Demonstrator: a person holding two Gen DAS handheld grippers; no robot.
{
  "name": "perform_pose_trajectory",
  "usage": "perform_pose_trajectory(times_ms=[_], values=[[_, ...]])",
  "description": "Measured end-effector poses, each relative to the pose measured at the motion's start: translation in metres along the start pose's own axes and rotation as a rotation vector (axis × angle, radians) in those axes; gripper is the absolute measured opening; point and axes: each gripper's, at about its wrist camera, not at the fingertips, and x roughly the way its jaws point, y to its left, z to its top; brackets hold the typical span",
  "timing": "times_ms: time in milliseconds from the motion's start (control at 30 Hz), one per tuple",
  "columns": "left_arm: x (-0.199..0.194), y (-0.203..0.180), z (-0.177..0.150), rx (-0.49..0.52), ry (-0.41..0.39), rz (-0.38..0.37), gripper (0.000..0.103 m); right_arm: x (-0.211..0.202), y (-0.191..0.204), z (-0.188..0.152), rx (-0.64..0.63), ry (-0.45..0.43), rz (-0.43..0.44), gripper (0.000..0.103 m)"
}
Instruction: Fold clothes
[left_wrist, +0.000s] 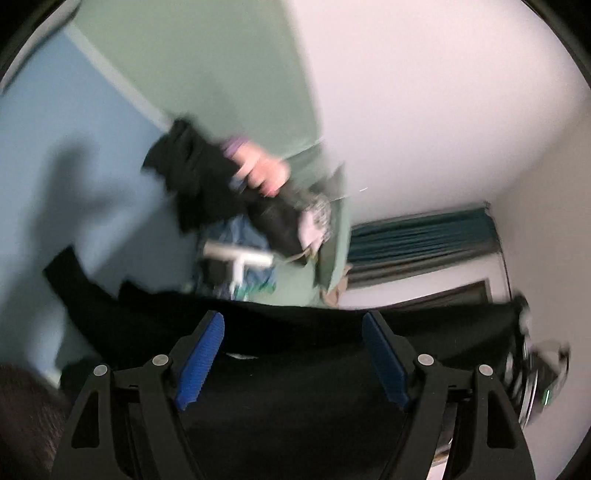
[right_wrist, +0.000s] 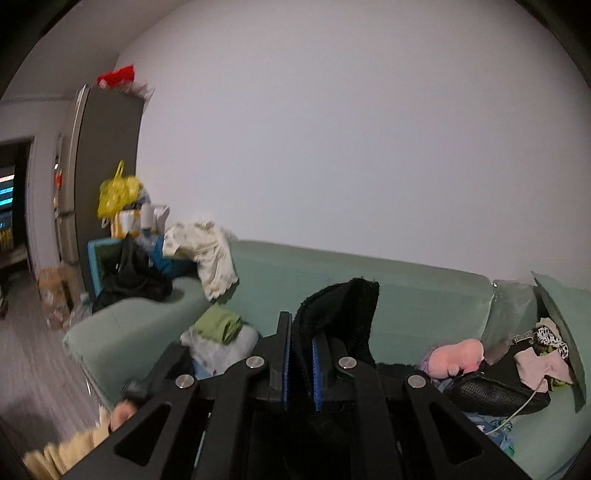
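Observation:
A black garment (right_wrist: 343, 310) stands up between the blue pads of my right gripper (right_wrist: 301, 332), which is shut on its edge. In the left wrist view the same black garment (left_wrist: 295, 387) stretches flat across the lower frame and runs right towards a blurred device (left_wrist: 532, 373) at the edge, likely my right gripper. My left gripper (left_wrist: 291, 317) is open wide. The cloth lies between and under its blue pads (left_wrist: 201, 362), and they do not press on it.
A green sofa (right_wrist: 424, 295) runs along the white wall, with loose clothes (right_wrist: 207, 254), a folded green piece (right_wrist: 219, 325), a pink plush toy (right_wrist: 458, 354) and a black bag (right_wrist: 495, 391). A fridge (right_wrist: 107, 177) stands left. A hand with a yellow sleeve (right_wrist: 74, 450) shows low left.

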Motion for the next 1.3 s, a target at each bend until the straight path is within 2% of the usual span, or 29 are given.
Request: perform_pose_trajectory(times_ms=[33, 100, 133, 267, 333, 367, 400, 433, 467, 567, 633, 733, 767, 800, 833, 867, 900, 1000, 1100, 1133, 1200, 1267, 1300], values=[[0.01, 0.006, 0.003, -0.041, 0.067, 0.014, 0.078, 0.0, 0.001, -0.003, -0.006, 0.014, 0.007, 0.009], [0.057, 0.01, 0.018, -0.079, 0.17, 0.05, 0.078, 0.01, 0.007, -0.008, -0.018, 0.037, 0.015, 0.009], [0.068, 0.015, 0.018, -0.085, 0.201, 0.066, 0.078, 0.013, 0.009, -0.01, -0.02, 0.043, 0.019, 0.009], [0.091, 0.035, -0.001, -0.102, 0.297, 0.104, 0.078, 0.015, 0.002, -0.017, 0.017, 0.051, 0.059, 0.009], [0.097, 0.042, -0.014, -0.084, 0.308, 0.13, 0.072, 0.015, -0.002, -0.018, 0.025, 0.046, 0.055, 0.009], [0.099, 0.037, -0.018, -0.037, 0.3, 0.15, 0.051, 0.016, -0.003, -0.019, 0.026, 0.046, 0.055, 0.009], [0.1, 0.031, -0.022, 0.013, 0.291, 0.169, 0.024, 0.017, -0.003, -0.019, 0.026, 0.046, 0.056, 0.009], [0.101, 0.024, -0.026, 0.063, 0.264, 0.171, 0.009, 0.018, -0.002, -0.02, 0.026, 0.046, 0.059, 0.009], [0.101, 0.017, -0.03, 0.113, 0.236, 0.171, 0.0, 0.02, -0.001, -0.019, 0.024, 0.046, 0.055, 0.009], [0.093, 0.003, -0.027, 0.169, 0.139, 0.125, 0.0, 0.024, 0.002, -0.018, 0.02, 0.038, 0.038, 0.009], [0.065, -0.004, -0.019, 0.181, 0.073, 0.098, 0.0, 0.023, 0.002, -0.017, 0.021, 0.026, 0.041, 0.009], [0.002, -0.01, -0.009, 0.208, -0.145, 0.216, 0.0, 0.024, 0.006, -0.016, 0.008, 0.01, 0.051, 0.01], [-0.01, -0.008, -0.008, 0.221, -0.193, 0.316, 0.001, 0.027, 0.009, -0.017, -0.012, 0.019, 0.035, 0.01], [-0.02, -0.006, -0.008, 0.235, -0.238, 0.423, 0.007, 0.03, 0.01, -0.02, -0.032, 0.029, 0.008, 0.01], [-0.021, 0.005, -0.006, 0.226, -0.239, 0.526, 0.017, 0.034, 0.008, -0.026, -0.044, 0.041, -0.033, 0.01], [-0.022, 0.018, -0.004, 0.214, -0.234, 0.628, 0.054, 0.038, 0.002, -0.036, -0.037, 0.056, -0.067, 0.01], [-0.019, 0.033, -0.003, 0.185, -0.21, 0.667, 0.079, 0.042, -0.008, -0.048, -0.015, 0.074, -0.094, 0.01], [0.007, 0.086, 0.002, 0.104, -0.118, 0.692, 0.079, 0.051, -0.051, -0.099, 0.081, 0.144, -0.167, 0.01], [0.046, 0.128, 0.012, 0.048, -0.059, 0.781, 0.077, 0.06, -0.091, -0.161, 0.12, 0.264, -0.3, 0.01], [0.064, 0.141, 0.015, 0.034, -0.013, 0.794, 0.076, 0.061, -0.104, -0.178, 0.143, 0.303, -0.324, 0.01], [0.086, 0.161, 0.012, 0.007, 0.077, 0.778, 0.074, 0.057, -0.13, -0.21, 0.217, 0.36, -0.359, 0.01], [0.125, 0.177, 0.004, -0.013, 0.223, 0.727, 0.074, 0.05, -0.152, -0.238, 0.291, 0.397, -0.391, 0.01], [0.141, 0.181, -0.001, -0.006, 0.273, 0.733, 0.074, 0.045, -0.16, -0.248, 0.315, 0.405, -0.407, 0.01]])
